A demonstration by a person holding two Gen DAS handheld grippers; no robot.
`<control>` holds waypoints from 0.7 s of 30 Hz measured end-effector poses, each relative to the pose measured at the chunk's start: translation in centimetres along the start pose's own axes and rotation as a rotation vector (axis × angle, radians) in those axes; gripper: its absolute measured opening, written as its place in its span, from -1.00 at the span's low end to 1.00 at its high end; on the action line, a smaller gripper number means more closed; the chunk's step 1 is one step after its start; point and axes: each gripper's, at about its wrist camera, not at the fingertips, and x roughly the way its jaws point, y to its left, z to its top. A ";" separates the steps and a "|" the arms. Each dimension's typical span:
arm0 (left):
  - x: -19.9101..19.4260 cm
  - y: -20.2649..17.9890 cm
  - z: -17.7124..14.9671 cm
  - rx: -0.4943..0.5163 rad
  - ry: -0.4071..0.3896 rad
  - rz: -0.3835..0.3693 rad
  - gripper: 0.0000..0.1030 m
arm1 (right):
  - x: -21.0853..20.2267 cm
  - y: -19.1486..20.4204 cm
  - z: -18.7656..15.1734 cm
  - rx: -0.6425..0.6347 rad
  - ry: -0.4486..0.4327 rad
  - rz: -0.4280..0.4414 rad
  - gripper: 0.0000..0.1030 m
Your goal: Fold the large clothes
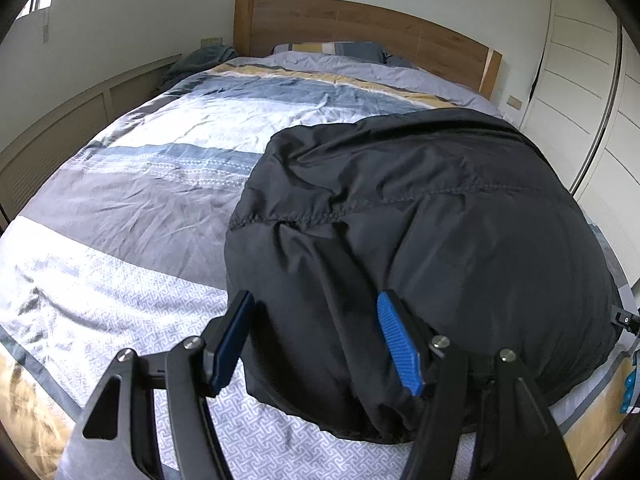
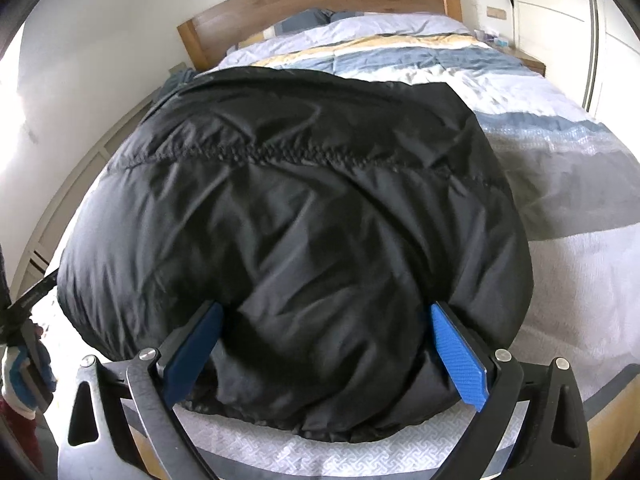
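- Left wrist view: the black puffer jacket (image 1: 420, 220) lay on the bed (image 1: 132, 184), already a compact bundle. The left tongs (image 1: 316, 336) stood spread around its near edge, not pinching.
- Right wrist view: the right tongs (image 2: 326, 344) were spread too, straddling the jacket's near bulge; folding looked nearly done, perhaps 1 tuck left.

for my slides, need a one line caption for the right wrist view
Right gripper straddles the near edge of a puffy black jacket lying on a striped bed.
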 end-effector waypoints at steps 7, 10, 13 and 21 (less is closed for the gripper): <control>0.0 0.0 0.0 -0.002 -0.001 0.002 0.21 | -0.2 -0.6 0.0 -0.005 0.009 -0.022 0.94; -0.1 0.0 -0.1 -0.005 -0.004 0.005 0.21 | -0.5 -0.9 -0.1 -0.002 0.011 -0.028 0.94; -0.1 0.1 -0.1 -0.002 -0.006 0.007 0.21 | -0.7 -1.3 -0.3 0.001 0.011 -0.033 0.94; -0.8 0.1 -0.2 0.008 -0.018 0.023 0.21 | -1.6 -2.0 -0.7 0.019 0.005 -0.037 0.94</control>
